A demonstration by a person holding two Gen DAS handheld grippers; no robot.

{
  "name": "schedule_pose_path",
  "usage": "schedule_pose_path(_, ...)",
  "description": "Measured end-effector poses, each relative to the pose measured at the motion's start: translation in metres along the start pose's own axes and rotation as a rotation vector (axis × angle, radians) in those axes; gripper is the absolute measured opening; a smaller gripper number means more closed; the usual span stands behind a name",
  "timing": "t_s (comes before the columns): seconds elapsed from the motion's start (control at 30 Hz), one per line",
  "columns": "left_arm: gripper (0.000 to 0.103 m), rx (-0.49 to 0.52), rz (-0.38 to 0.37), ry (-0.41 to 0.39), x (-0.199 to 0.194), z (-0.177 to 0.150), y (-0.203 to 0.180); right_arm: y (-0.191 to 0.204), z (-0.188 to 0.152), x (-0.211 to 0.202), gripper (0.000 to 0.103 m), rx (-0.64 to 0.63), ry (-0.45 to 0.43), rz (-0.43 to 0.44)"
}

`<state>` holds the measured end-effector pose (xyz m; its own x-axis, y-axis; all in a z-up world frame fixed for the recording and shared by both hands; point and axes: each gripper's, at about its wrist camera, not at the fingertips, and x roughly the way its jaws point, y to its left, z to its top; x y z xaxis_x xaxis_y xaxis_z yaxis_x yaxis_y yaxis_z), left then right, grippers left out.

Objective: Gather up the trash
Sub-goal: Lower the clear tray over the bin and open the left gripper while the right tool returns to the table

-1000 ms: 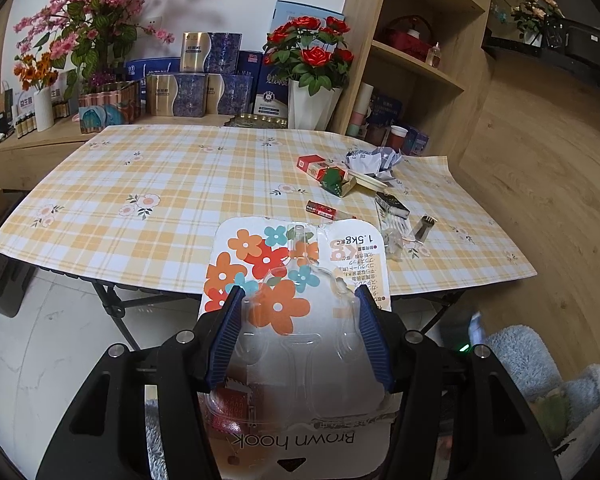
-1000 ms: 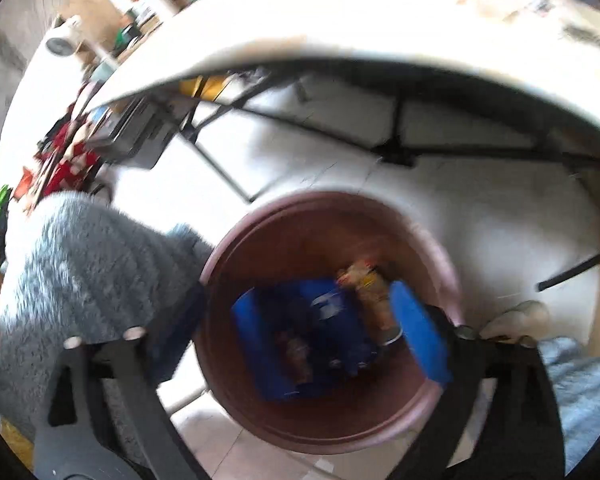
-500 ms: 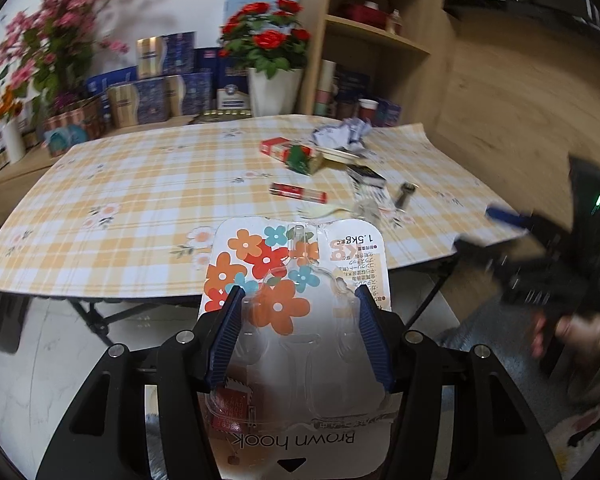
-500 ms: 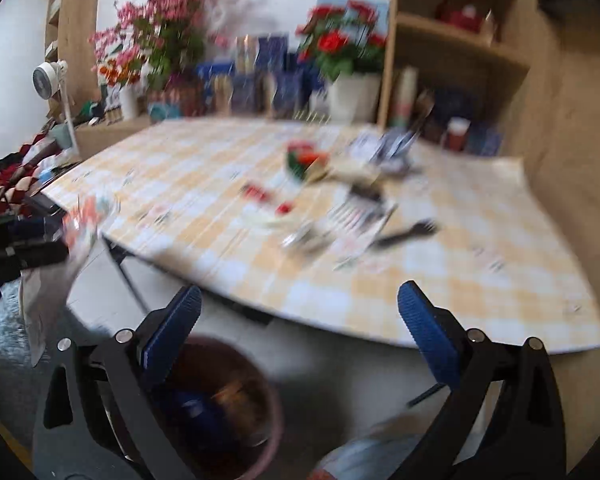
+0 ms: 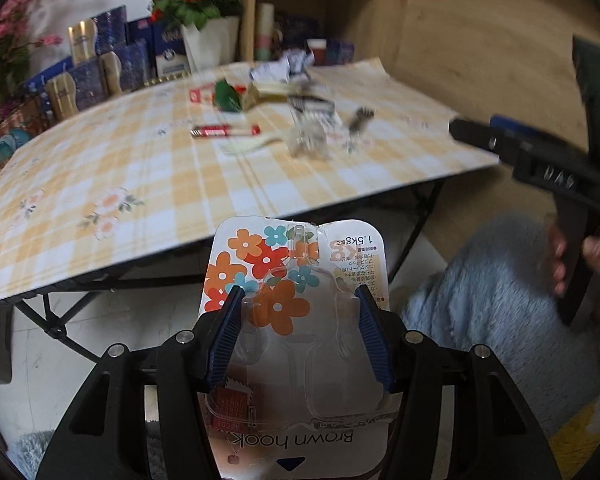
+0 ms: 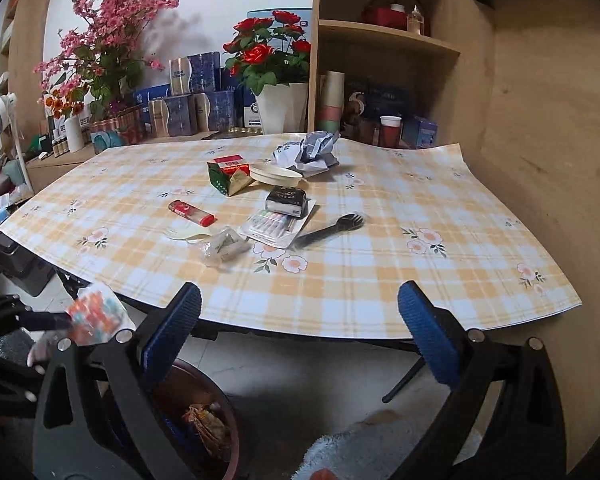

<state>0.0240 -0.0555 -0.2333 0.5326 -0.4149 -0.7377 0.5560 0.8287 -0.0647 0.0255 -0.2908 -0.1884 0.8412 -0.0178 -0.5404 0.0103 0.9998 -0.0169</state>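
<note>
Your left gripper [image 5: 298, 334] kept its jaws clamped on the flower-printed plastic hook package [image 5: 296, 280], carried off the yellow-checked table [image 5: 140, 168] but not yet binned. Your right gripper [image 6: 300, 332], jaws apart and empty, had swung up from the brown round bin [image 6: 204, 412] toward the remaining litter. The left view was motion-blurred; the bin sat half hidden behind a finger.

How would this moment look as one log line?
left gripper: shut on hook package | right gripper: open, empty | bin: below table edge | table: trash remains
</note>
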Motion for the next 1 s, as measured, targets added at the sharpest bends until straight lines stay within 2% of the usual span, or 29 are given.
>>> schedule_pose_path(0.23,0.055,-0.05,-0.038,0.086,0.019,-0.007,0.011,-0.001,-0.003,-0.002,0.097,0.013,-0.001,0.0)
schedule_pose_path(0.37,0.055,-0.09,-0.031,0.111,0.025,-0.008,0.018,-0.002,-0.003,-0.002,0.097,0.018,0.004,0.001)
schedule_pose_path(0.7,0.057,-0.104,-0.04,0.132,0.028,-0.009,0.02,0.0,-0.003,-0.002,0.097,0.012,0.007,0.001)
schedule_pose_path(0.87,0.072,-0.102,-0.034,0.12,0.026,-0.008,0.02,0.001,-0.003,-0.001,0.097,0.007,0.01,0.001)
schedule_pose_path(1.0,0.079,-0.12,-0.014,0.095,0.021,-0.007,0.024,0.0,-0.003,-0.001,0.097,0.007,0.011,0.001)
